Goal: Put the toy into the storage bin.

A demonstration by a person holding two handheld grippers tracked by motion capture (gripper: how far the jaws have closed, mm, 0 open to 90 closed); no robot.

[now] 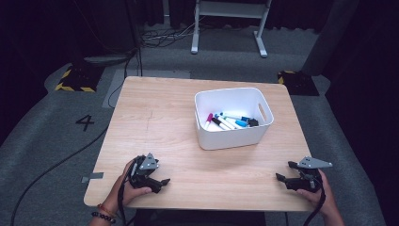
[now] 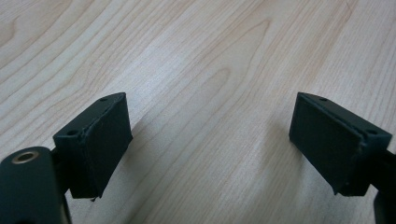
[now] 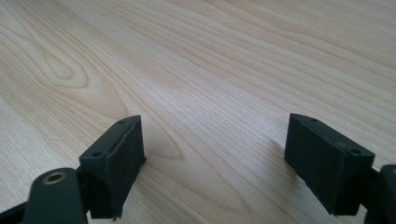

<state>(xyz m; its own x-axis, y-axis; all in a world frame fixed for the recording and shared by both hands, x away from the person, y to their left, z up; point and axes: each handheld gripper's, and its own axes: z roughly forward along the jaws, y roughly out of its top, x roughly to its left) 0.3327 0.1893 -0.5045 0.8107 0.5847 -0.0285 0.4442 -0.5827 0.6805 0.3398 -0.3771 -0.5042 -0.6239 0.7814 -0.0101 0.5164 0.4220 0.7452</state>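
A white bin [image 1: 234, 137] stands on the right half of the wooden table [image 1: 155, 122]; several markers [image 1: 229, 121] with blue, pink and black caps lie inside it. My left gripper [image 1: 161, 182] rests near the table's front left edge, held by a hand, and points right. In the left gripper view my left gripper [image 2: 210, 140] is open over bare wood. My right gripper [image 1: 283, 172] rests at the front right edge and points left. In the right gripper view my right gripper [image 3: 215, 158] is open too, with just wood grain between the jaws.
The table stands on grey carpet. A cable [image 1: 51, 167] runs across the floor at the left, near a painted number 4 [image 1: 84, 122]. White desk legs [image 1: 228, 28] stand beyond the far edge. Yellow-black floor plates [image 1: 75, 80] lie at both far corners.
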